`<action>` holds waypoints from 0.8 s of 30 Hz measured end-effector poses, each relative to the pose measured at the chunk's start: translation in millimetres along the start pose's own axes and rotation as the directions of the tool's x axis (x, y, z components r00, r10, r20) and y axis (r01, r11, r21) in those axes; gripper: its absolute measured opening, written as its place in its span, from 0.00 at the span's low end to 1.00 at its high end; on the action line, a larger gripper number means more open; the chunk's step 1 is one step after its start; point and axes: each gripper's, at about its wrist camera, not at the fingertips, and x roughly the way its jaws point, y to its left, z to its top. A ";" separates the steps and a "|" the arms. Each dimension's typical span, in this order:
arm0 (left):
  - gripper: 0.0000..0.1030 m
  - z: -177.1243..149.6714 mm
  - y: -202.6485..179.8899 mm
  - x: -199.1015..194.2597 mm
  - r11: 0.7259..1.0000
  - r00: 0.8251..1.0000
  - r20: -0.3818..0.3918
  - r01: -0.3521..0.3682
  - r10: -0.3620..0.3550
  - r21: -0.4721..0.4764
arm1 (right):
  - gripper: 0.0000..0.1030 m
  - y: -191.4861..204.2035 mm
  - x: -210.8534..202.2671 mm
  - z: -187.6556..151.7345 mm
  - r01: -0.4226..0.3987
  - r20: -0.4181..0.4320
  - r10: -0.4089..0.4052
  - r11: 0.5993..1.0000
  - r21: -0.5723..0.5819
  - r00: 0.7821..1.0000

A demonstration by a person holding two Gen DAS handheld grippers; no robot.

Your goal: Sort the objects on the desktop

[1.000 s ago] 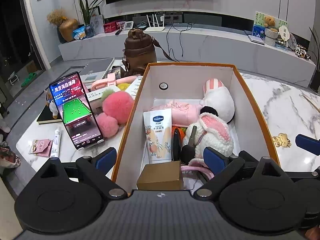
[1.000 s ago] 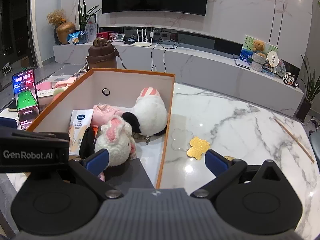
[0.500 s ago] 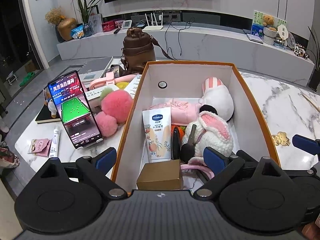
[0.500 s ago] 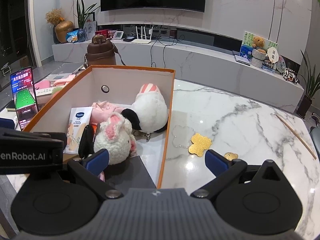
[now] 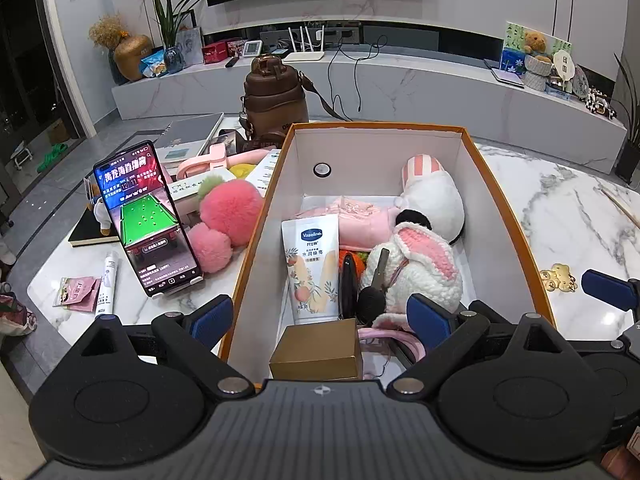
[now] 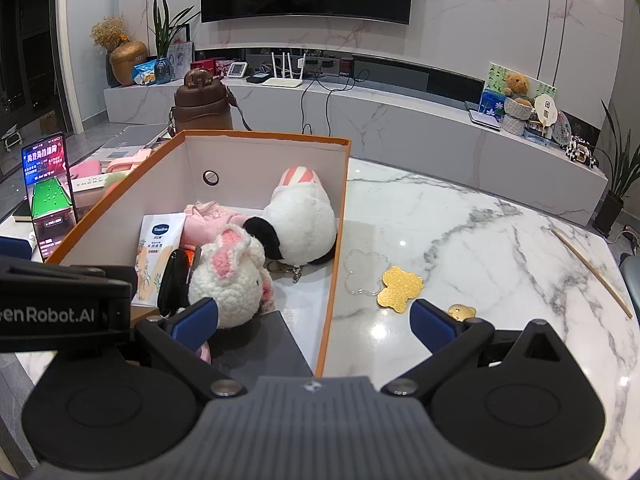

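An orange-edged cardboard box sits on the marble table and holds a white knitted bunny, a white plush, a Vaseline tube, pink cloth and a small gold box. My left gripper is open and empty, its fingers straddling the box's near left wall. My right gripper is open and empty, straddling the box's right wall. A gold flower-shaped piece, a clear one and a small gold charm lie on the table right of the box.
Left of the box stand a lit phone, pink pompoms, a white tube, a pink sachet, books and a brown bottle bag. A wooden stick lies at the far right.
Both grippers have drawn back and risen slightly, so the box and table look a little farther away. Both stay open and nothing on the table has moved.
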 end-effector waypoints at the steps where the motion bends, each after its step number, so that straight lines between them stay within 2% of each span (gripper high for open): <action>1: 1.00 0.0 0.5 0.1 1.000 1.000 -0.001 0.001 -0.001 0.000 | 0.99 0.0 0.0 0.0 0.000 0.000 0.000 1.000 0.000 1.000; 24: 1.00 0.1 -1.1 -1.4 1.000 1.000 0.003 0.001 -0.001 0.004 | 0.99 0.9 -0.8 -0.4 -0.003 -0.002 0.003 1.000 -0.001 1.000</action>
